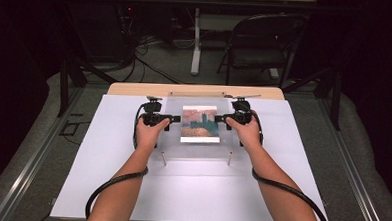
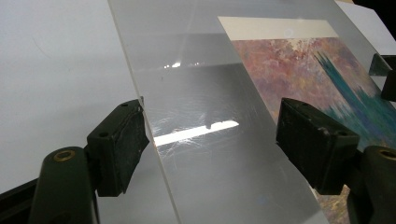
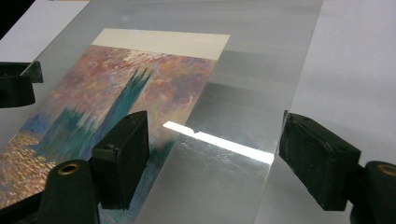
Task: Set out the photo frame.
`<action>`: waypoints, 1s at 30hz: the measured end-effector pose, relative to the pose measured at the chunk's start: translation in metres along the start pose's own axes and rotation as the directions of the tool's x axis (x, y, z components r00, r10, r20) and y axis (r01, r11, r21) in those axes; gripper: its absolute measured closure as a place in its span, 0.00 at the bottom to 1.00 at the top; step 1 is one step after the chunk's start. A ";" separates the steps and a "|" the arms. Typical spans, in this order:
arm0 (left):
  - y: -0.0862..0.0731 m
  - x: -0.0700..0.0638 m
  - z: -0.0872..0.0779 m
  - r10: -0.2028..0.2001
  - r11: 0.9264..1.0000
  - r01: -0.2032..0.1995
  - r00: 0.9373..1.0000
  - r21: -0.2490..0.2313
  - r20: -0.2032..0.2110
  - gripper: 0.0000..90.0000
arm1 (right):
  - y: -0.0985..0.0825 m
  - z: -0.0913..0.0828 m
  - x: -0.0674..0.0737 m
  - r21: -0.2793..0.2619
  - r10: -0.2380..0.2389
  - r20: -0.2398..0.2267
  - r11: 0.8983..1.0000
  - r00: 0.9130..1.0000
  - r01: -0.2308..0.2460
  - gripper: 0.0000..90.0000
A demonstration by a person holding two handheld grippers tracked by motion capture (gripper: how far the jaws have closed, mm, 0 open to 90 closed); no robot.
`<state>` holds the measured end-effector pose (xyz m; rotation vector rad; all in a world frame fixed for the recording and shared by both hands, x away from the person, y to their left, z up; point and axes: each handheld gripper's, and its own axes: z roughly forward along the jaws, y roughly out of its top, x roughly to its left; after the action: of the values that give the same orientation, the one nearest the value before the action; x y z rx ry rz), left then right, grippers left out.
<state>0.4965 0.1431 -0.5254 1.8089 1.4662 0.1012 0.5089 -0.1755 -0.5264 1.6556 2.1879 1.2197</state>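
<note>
A clear acrylic sheet (image 1: 197,151) lies on the white board, with a colourful painted print (image 1: 200,123) at its middle. My left gripper (image 1: 172,121) is at the sheet's left edge and my right gripper (image 1: 222,119) at its right edge. In the left gripper view the left gripper (image 2: 212,149) is open, the sheet (image 2: 205,93) passing between its jaws and the print (image 2: 303,70) beyond. In the right gripper view the right gripper (image 3: 215,158) is open too, the sheet (image 3: 243,93) running between its jaws beside the print (image 3: 116,88). Neither gripper pinches the sheet.
The white board (image 1: 106,176) covers most of a wooden table (image 1: 135,89). Two short wooden pegs (image 1: 163,158) (image 1: 229,158) stand at the sheet's near corners. A folding chair (image 1: 264,43) and cables sit on the floor beyond the table.
</note>
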 end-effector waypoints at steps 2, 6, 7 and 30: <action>0.001 -0.001 -0.003 0.005 1.000 -0.005 1.000 -0.002 -0.003 0.29 | 0.001 -0.003 0.002 -0.002 -0.005 0.006 1.000 1.000 0.005 0.27; 0.003 -0.004 -0.009 0.016 1.000 -0.016 1.000 -0.008 -0.004 0.31 | 0.002 -0.008 0.006 -0.012 -0.026 0.013 1.000 1.000 0.026 0.27; 0.003 -0.004 -0.011 0.020 1.000 -0.020 1.000 -0.010 -0.006 0.32 | 0.003 -0.009 0.007 -0.013 -0.033 0.018 0.999 0.999 0.034 0.27; 0.002 -0.017 -0.043 0.080 0.995 -0.080 0.997 -0.067 -0.003 0.43 | 0.003 -0.040 0.028 -0.068 -0.150 0.058 0.986 0.987 0.154 0.27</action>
<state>0.4708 0.1510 -0.4876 1.8138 1.3749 0.1888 0.4782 -0.1714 -0.4887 1.4475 2.1659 1.1855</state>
